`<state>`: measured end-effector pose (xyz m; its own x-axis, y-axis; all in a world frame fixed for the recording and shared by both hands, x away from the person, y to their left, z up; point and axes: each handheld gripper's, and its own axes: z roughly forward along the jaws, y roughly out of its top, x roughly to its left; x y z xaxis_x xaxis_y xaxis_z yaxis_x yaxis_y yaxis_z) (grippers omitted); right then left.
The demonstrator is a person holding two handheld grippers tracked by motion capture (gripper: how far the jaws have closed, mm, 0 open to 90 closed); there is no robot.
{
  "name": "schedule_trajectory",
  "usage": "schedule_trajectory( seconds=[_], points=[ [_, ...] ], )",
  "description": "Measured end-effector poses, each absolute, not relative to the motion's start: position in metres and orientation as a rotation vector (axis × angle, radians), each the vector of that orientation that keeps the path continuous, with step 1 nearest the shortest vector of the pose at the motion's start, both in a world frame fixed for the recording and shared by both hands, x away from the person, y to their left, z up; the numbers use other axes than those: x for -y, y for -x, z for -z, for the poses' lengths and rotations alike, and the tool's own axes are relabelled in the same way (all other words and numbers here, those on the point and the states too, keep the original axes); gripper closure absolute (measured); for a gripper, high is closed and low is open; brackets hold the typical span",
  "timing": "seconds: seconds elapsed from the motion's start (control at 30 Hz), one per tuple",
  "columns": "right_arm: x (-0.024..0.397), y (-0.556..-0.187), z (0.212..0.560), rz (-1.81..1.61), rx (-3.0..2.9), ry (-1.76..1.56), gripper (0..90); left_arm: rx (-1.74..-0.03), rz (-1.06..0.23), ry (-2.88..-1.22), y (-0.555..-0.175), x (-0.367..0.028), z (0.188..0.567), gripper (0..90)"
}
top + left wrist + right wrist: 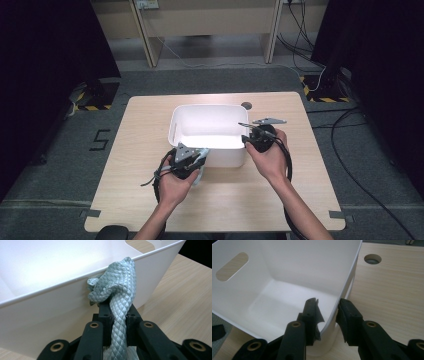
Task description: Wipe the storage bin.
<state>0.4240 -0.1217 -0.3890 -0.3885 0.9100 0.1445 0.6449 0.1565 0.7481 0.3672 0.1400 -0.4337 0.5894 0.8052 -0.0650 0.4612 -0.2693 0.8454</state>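
Wooden worktop carries a white bin; at its near wall the left gripper clenches a pale green cloth, while the right gripper has its jaws astride the bin's right corner, apparently gripping it.

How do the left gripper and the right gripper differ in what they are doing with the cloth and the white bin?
The left gripper is shut on a pale green quilted cloth, raised against the near wall of the white bin; the right gripper carries no cloth. The left gripper's jaws stand close together, while the right gripper's straddle the bin's rim, one jaw inside, one outside. Both have black jaws and sit at the bin's near side.
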Motion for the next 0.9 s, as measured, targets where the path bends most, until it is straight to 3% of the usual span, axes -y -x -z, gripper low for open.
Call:
schedule_trajectory(
  seconds=[0.9],
  points=[
    [0.122,-0.424,0.389,-1.085,-2.096,-1.487,68.7,-0.978,-0.483,-1.933,-0.369,-0.127,0.435,79.2]
  ],
)
